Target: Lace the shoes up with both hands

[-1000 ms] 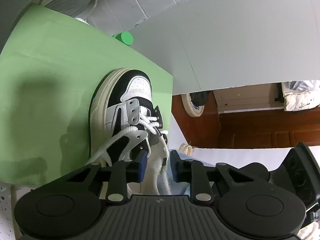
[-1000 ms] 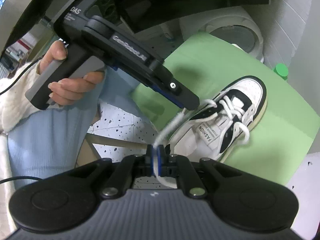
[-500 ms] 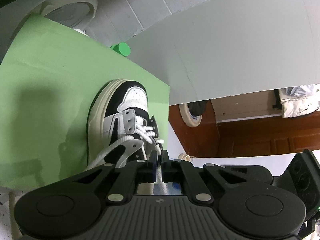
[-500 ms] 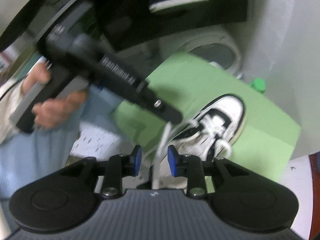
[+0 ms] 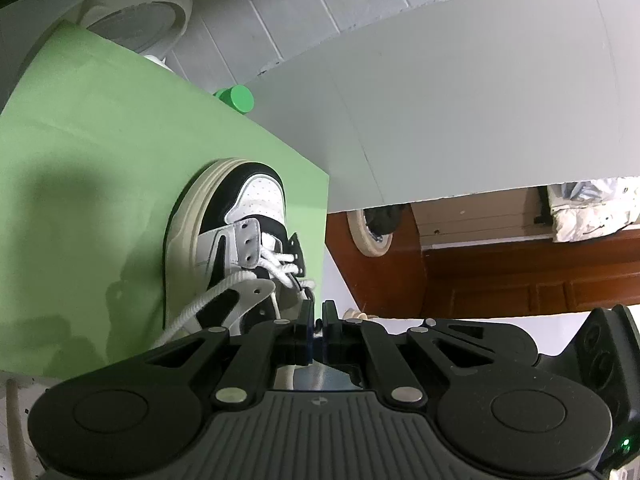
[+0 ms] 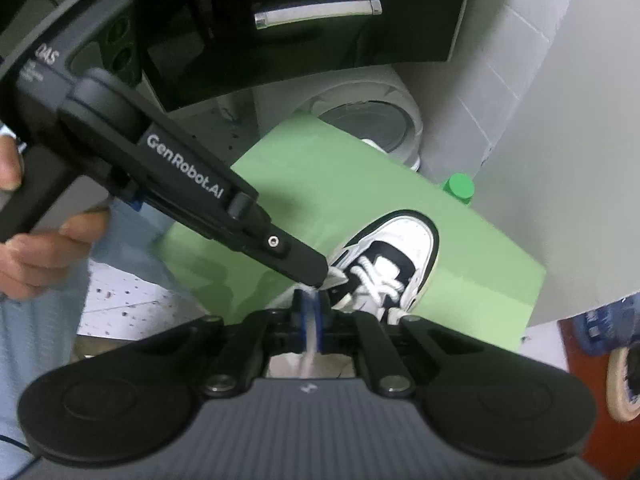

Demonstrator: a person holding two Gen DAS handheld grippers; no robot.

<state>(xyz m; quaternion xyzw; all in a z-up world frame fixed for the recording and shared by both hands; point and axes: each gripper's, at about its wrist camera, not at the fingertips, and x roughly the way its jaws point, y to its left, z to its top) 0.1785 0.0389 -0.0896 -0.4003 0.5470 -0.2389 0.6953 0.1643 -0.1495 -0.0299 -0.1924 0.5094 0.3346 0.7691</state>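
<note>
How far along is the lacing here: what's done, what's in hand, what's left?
Done: the white lace already crisscrosses the lower eyelets of the shoe on the green mat. In hand: the right gripper has just closed and is pinched on a lace strand; the left gripper is shut at the shoe's collar, its hold unclear. Left: upper eyelets look unthreaded, and no bow shows.

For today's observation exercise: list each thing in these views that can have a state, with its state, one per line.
Sneaker: upright on green board, partly laced, untied.
Shoelace: loose, trailing from eyelet.
Left hand-held gripper: shut at the sneaker's collar.
Right hand-held gripper: shut on lace end.
Green cap: on.
</note>
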